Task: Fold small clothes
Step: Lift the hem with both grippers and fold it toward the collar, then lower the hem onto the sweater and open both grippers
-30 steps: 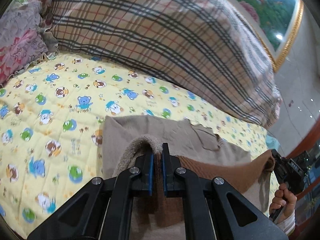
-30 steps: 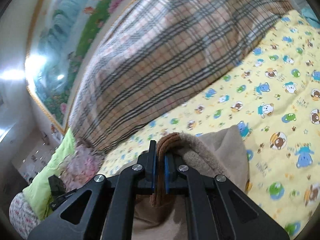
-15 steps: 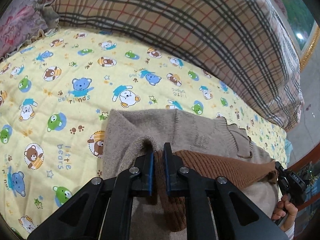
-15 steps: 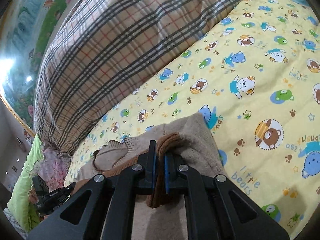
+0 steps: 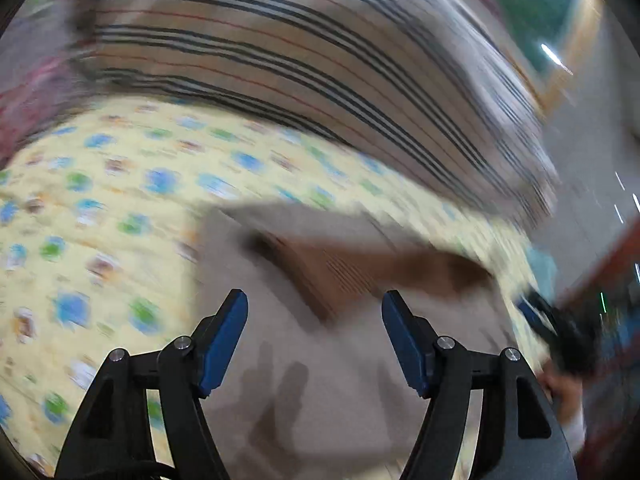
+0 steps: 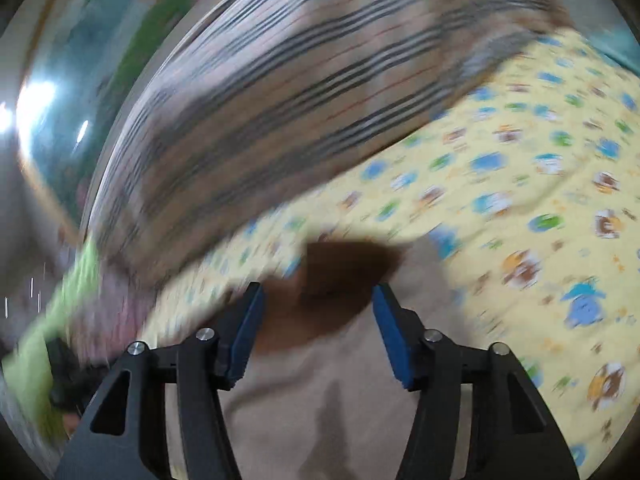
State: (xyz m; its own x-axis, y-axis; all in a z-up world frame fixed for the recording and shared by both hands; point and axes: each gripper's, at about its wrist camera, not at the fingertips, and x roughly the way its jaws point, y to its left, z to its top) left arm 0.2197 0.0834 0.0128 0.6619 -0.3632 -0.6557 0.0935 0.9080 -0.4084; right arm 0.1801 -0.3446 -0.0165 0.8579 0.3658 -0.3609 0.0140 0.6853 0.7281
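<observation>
A beige knitted garment [image 5: 320,360] with a brown ribbed band [image 5: 360,272] lies on the yellow cartoon-print bed sheet [image 5: 100,208]. Both views are motion-blurred. My left gripper [image 5: 315,304] is open and empty just above the garment. My right gripper [image 6: 318,296] is open and empty over the same garment [image 6: 320,392], with the brown band [image 6: 344,272] ahead of its fingertips. The right gripper also shows, blurred, at the right edge of the left wrist view [image 5: 560,332].
A large plaid quilt [image 5: 300,72] is bunched along the far side of the bed; it also shows in the right wrist view [image 6: 280,100]. A pink floral pillow [image 5: 28,92] lies far left. A framed painting [image 6: 80,40] hangs on the wall.
Both grippers were shut on the garment's folded edge and have opened, letting it drop onto the sheet. Both are now moving fast, blurring the views.
</observation>
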